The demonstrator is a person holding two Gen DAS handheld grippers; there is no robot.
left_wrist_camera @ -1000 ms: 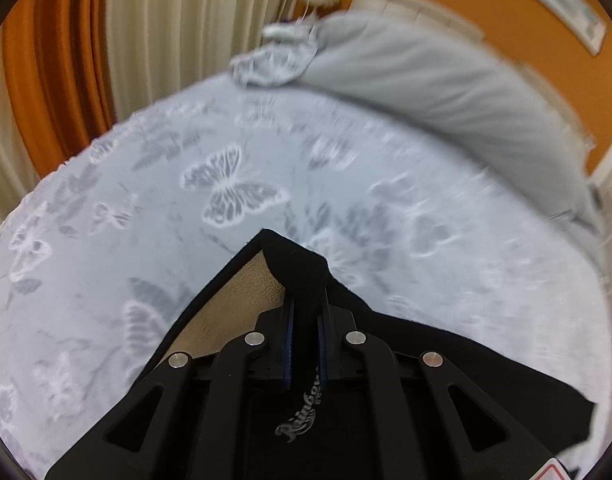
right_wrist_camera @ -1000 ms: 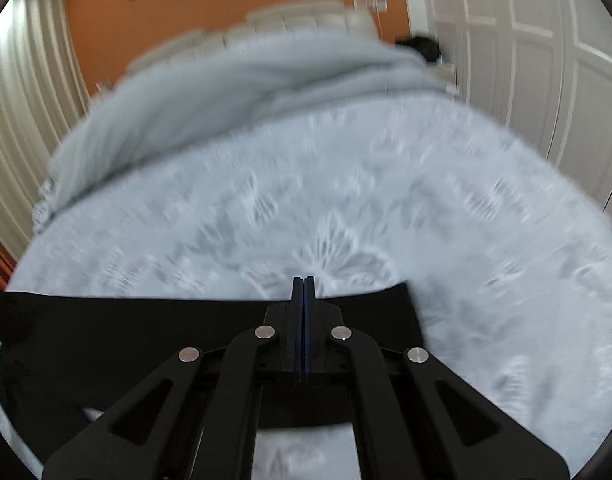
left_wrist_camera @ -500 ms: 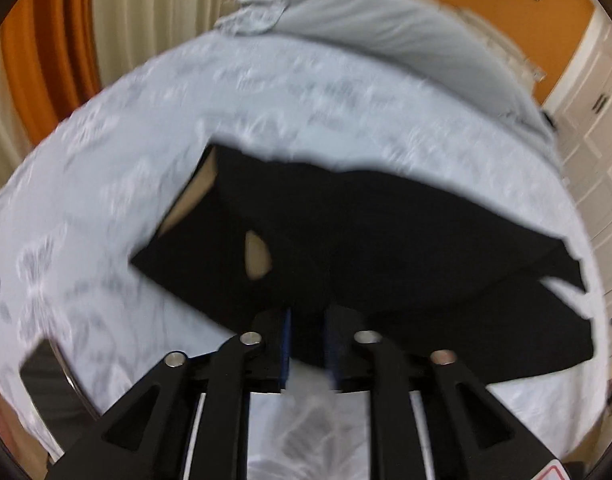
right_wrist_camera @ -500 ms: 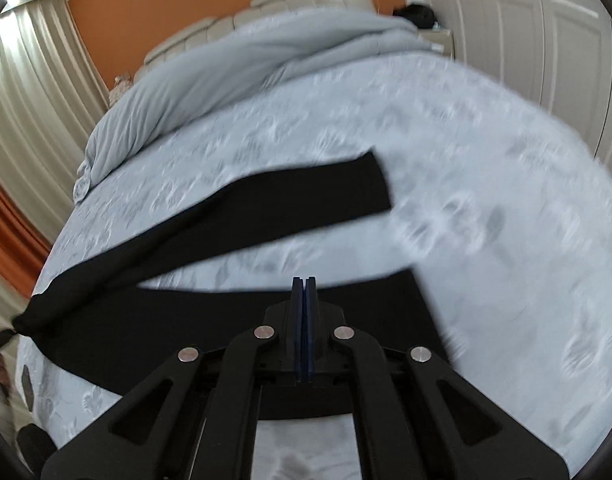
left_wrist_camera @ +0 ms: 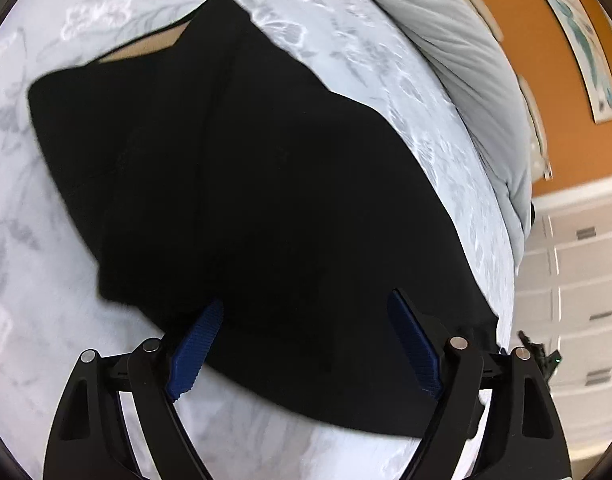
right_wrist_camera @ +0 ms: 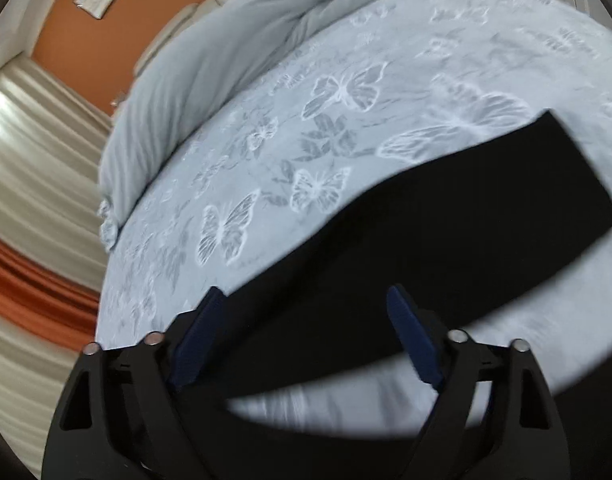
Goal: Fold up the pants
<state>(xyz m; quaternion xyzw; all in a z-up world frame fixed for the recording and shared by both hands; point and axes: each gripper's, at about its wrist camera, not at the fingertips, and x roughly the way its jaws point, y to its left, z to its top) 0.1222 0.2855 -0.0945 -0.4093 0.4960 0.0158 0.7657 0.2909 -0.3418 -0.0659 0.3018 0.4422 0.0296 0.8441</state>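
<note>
Inspector: Status of the pants (left_wrist_camera: pixel 257 184)?

Assessor: Lying on the bed (left_wrist_camera: pixel 434 120), waist end doubled under the left gripper (left_wrist_camera: pixel 306 340), one leg (right_wrist_camera: pixel 466 200) stretched out flat ahead of the right gripper (right_wrist_camera: pixel 306 336). Both sets of jaws are opening, pads clear of the cloth, nothing clasped.

Inspector: Risks?

Assessor: In my judgement, three. The layers may sit askew, since the near edges look uneven. A pad (left_wrist_camera: pixel 197 344) hanging close over the fabric could snag and drag the fold on withdrawal. The next pinch may catch only the top layer, or the bedcover with it.
</note>
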